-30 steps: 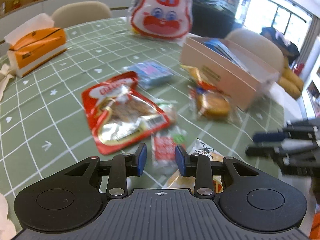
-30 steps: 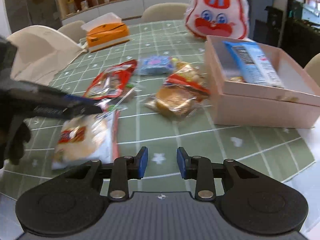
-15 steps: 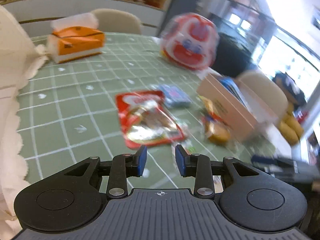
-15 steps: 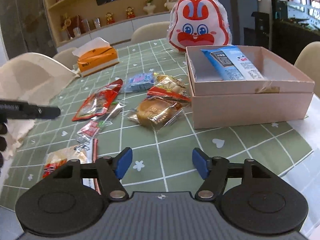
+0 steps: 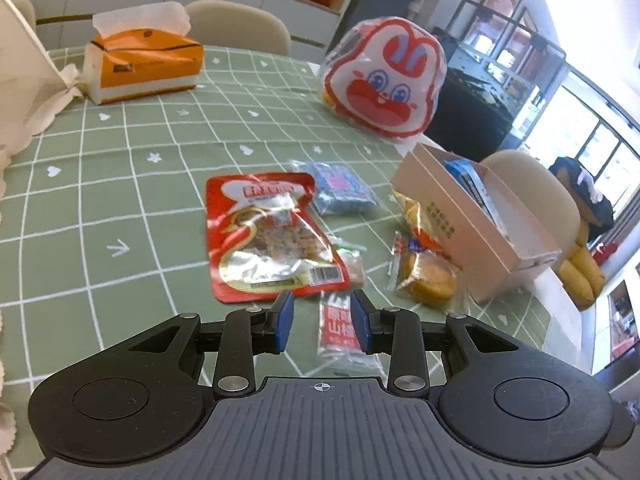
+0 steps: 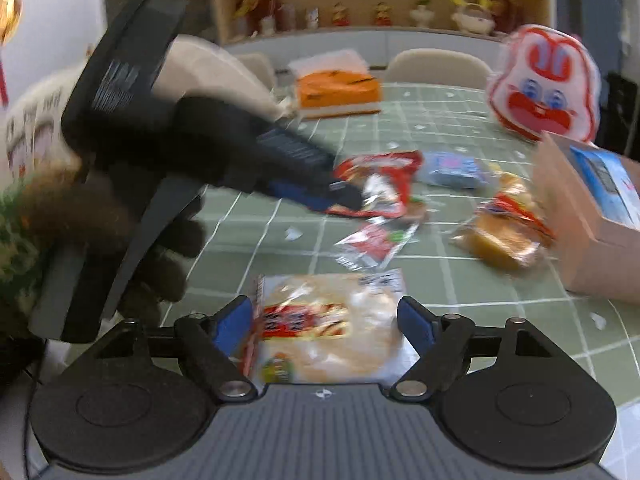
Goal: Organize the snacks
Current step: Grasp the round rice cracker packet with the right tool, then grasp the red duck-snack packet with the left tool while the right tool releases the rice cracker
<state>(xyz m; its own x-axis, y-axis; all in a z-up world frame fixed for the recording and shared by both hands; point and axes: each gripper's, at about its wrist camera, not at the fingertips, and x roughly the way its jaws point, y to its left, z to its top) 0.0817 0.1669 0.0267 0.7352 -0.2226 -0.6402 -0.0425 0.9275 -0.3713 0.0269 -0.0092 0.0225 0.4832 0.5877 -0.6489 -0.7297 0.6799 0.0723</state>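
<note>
Snack packets lie on the green checked tablecloth (image 5: 120,184). My right gripper (image 6: 324,322) hovers low over a pale bread packet (image 6: 328,328). Its jaws are opening, and the packet lies between the fingers without the pads touching it. My left gripper (image 5: 322,320) stands narrowly open with nothing pinched. A small red packet (image 5: 338,328) lies on the cloth just beyond its tips. In the right wrist view the left gripper (image 6: 340,196) reaches in over the red pouch (image 6: 380,184). The pink box (image 5: 476,232) holds a blue packet (image 6: 604,180).
A wrapped cake (image 5: 428,280) and an orange-red bag lie against the box. A blue packet (image 5: 340,188) is behind the red pouch (image 5: 264,240). A rabbit-face bag (image 5: 384,80) and an orange tissue box (image 5: 144,64) stand at the far side. Chairs ring the table.
The right gripper's jaws have spread wide and it has swung left, from facing the box to over the bread packet. The left gripper has rolled and shifted a little, its narrow gap unchanged.
</note>
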